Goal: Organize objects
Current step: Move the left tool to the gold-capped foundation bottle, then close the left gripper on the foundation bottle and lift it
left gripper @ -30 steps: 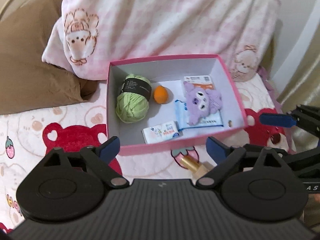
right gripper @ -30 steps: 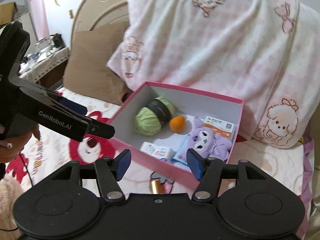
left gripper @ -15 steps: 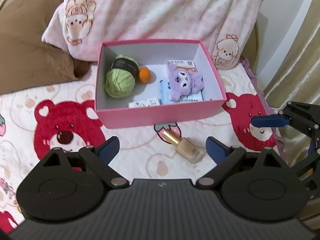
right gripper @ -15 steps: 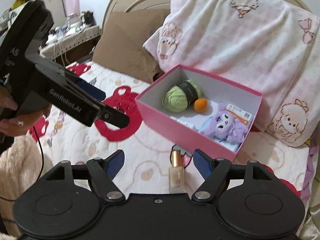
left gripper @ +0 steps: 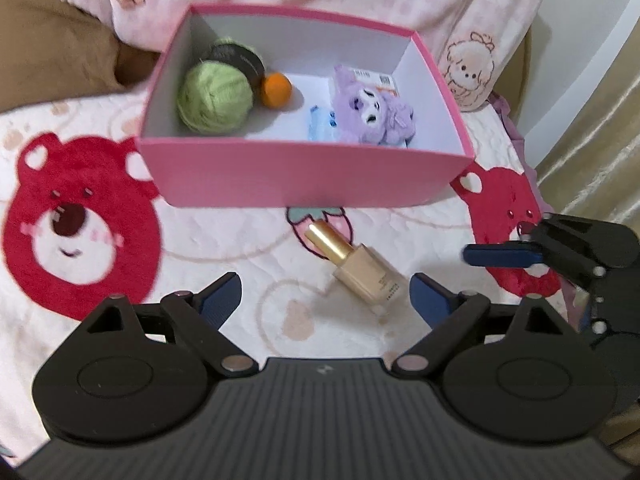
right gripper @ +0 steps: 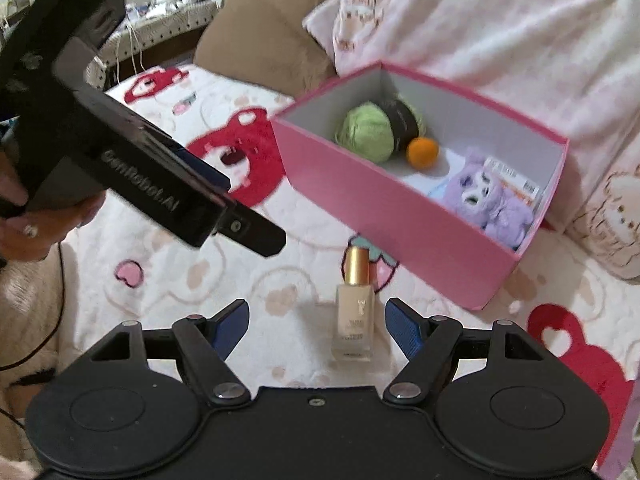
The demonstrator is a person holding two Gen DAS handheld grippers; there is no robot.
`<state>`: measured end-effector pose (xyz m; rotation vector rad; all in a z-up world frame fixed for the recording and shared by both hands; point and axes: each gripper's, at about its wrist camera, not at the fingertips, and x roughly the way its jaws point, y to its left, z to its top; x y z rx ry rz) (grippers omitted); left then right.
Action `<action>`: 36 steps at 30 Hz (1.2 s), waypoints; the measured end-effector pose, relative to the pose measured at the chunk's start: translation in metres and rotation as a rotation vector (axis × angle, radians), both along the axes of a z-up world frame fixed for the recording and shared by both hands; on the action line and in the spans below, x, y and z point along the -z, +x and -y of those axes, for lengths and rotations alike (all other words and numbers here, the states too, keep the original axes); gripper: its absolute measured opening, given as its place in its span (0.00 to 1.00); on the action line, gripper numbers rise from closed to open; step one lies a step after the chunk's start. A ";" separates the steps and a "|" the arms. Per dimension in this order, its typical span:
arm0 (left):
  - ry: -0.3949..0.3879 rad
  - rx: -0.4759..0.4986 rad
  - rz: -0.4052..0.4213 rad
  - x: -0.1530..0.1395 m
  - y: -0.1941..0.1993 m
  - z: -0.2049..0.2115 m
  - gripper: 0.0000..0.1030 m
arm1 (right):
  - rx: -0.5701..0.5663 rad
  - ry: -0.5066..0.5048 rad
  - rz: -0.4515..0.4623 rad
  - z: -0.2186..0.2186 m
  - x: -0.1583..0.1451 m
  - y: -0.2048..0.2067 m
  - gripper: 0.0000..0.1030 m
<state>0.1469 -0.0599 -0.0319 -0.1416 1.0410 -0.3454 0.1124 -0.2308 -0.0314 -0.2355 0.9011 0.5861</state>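
A pink box (left gripper: 304,178) (right gripper: 384,216) sits on the bed. It holds a green yarn ball (left gripper: 214,96) (right gripper: 366,138), a small orange ball (left gripper: 276,90) (right gripper: 422,152), a purple plush toy (left gripper: 370,110) (right gripper: 486,196) and some packets (left gripper: 320,128). A foundation bottle with a gold cap (left gripper: 356,266) (right gripper: 355,312) lies on the blanket in front of the box. My left gripper (left gripper: 326,296) is open and empty, just short of the bottle. My right gripper (right gripper: 316,326) is open and empty, with the bottle between its fingers' line.
The bed has a white blanket with red bears (left gripper: 76,224). A pink checked pillow (right gripper: 480,28) and a brown pillow (right gripper: 260,28) lie behind the box. A curtain (left gripper: 592,120) hangs at the right. The left gripper's body (right gripper: 120,160) shows in the right wrist view.
Both grippers have pulled back from the box and come lower over the blanket. The bottle, half hidden before, now lies in full view before both open grippers.
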 end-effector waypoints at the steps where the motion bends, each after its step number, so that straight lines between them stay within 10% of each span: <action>1: -0.023 -0.004 0.000 0.008 0.001 0.001 0.88 | -0.004 -0.011 -0.004 -0.001 0.007 0.002 0.73; 18: -0.129 -0.058 -0.053 0.088 0.016 0.014 0.52 | 0.107 -0.077 0.012 -0.009 0.090 0.027 0.39; 26: -0.287 -0.104 -0.090 0.103 0.017 0.004 0.39 | 0.473 0.281 -0.206 0.031 0.094 0.030 0.40; 36: -0.383 -0.067 -0.155 0.113 0.013 0.011 0.41 | 0.587 0.522 -0.333 0.053 0.105 0.008 0.40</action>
